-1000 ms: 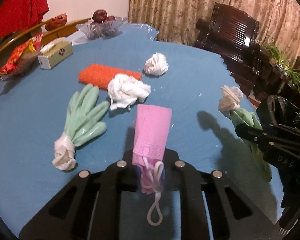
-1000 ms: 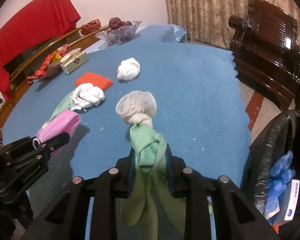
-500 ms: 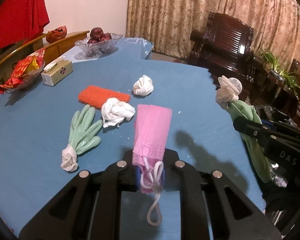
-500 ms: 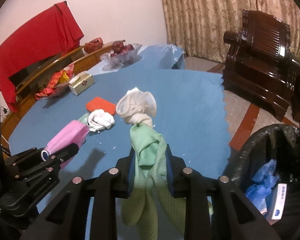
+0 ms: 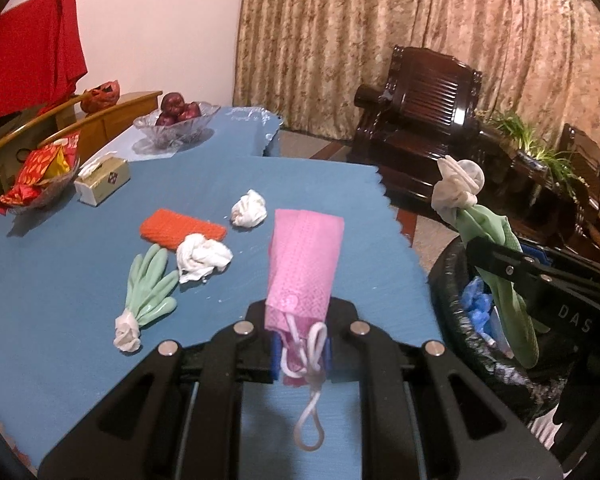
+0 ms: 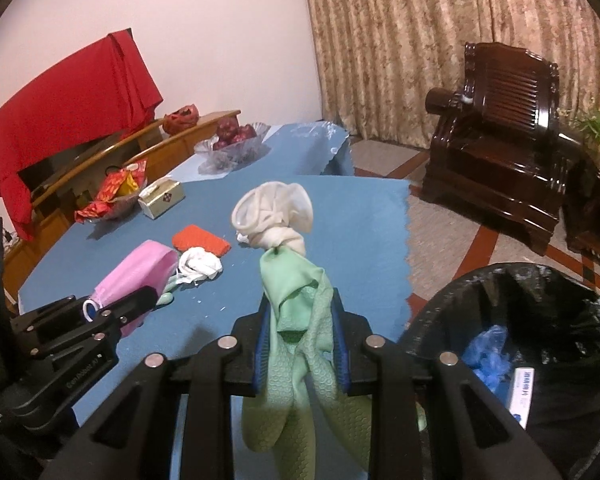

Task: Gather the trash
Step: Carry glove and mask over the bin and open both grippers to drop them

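My left gripper (image 5: 302, 350) is shut on a folded pink face mask (image 5: 305, 260), its white ear loops dangling below the jaws; the mask (image 6: 138, 272) also shows in the right wrist view. My right gripper (image 6: 300, 340) is shut on a green rubber glove (image 6: 296, 300) with a white cuff, held above the table's right edge; from the left wrist view the glove (image 5: 496, 240) hangs over the black-lined trash bin (image 5: 512, 372). On the blue table (image 5: 40, 260) lie a second green glove (image 5: 150, 288), two white tissue wads (image 5: 202, 258) (image 5: 250, 210) and an orange scrubber (image 5: 182, 228).
The trash bin (image 6: 572, 320) holds blue trash and a small box. At the table's back stand a tissue box (image 5: 102, 180), a snack basket (image 5: 40, 178) and a glass fruit bowl (image 5: 176, 124). A dark wooden armchair (image 5: 424, 128) and potted plants stand beyond the table.
Both grippers have risen and pulled back from the table with their loads held. The trash bin has come into view under the right gripper.
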A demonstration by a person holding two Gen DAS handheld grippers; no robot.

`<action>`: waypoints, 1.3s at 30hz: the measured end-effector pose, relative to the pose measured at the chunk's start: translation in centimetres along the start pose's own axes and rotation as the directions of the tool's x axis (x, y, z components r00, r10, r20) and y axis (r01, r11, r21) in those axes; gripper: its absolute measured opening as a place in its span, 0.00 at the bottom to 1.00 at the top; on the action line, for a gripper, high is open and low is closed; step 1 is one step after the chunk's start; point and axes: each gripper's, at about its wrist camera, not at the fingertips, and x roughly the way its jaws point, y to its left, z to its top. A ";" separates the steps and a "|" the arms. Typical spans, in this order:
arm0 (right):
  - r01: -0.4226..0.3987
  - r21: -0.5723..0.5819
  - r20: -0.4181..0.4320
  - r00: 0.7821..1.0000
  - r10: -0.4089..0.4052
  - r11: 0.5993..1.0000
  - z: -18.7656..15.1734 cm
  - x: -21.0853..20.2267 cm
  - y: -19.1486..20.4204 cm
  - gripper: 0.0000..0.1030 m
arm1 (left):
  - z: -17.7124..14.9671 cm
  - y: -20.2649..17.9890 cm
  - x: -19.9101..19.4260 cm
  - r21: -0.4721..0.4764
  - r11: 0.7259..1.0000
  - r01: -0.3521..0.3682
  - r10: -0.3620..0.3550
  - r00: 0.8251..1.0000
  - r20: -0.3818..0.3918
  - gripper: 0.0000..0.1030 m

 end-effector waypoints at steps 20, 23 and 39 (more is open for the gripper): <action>0.141 0.087 0.052 0.988 -0.146 0.986 -1.5 -6.3 -8.2 0.25 | 0.6 -8.6 0.0 0.100 0.985 0.137 -0.137 0.991 -0.002 0.13; 0.178 0.107 0.046 0.982 -0.184 0.978 -1.9 -7.2 -10.3 0.25 | 0.7 -10.4 0.7 0.117 0.979 0.165 -0.165 0.986 -0.008 0.13; 0.327 0.193 0.003 0.943 -0.334 0.925 -3.9 -8.8 -19.4 0.25 | 0.7 -20.5 5.4 0.217 0.919 0.328 -0.322 0.945 -0.064 0.13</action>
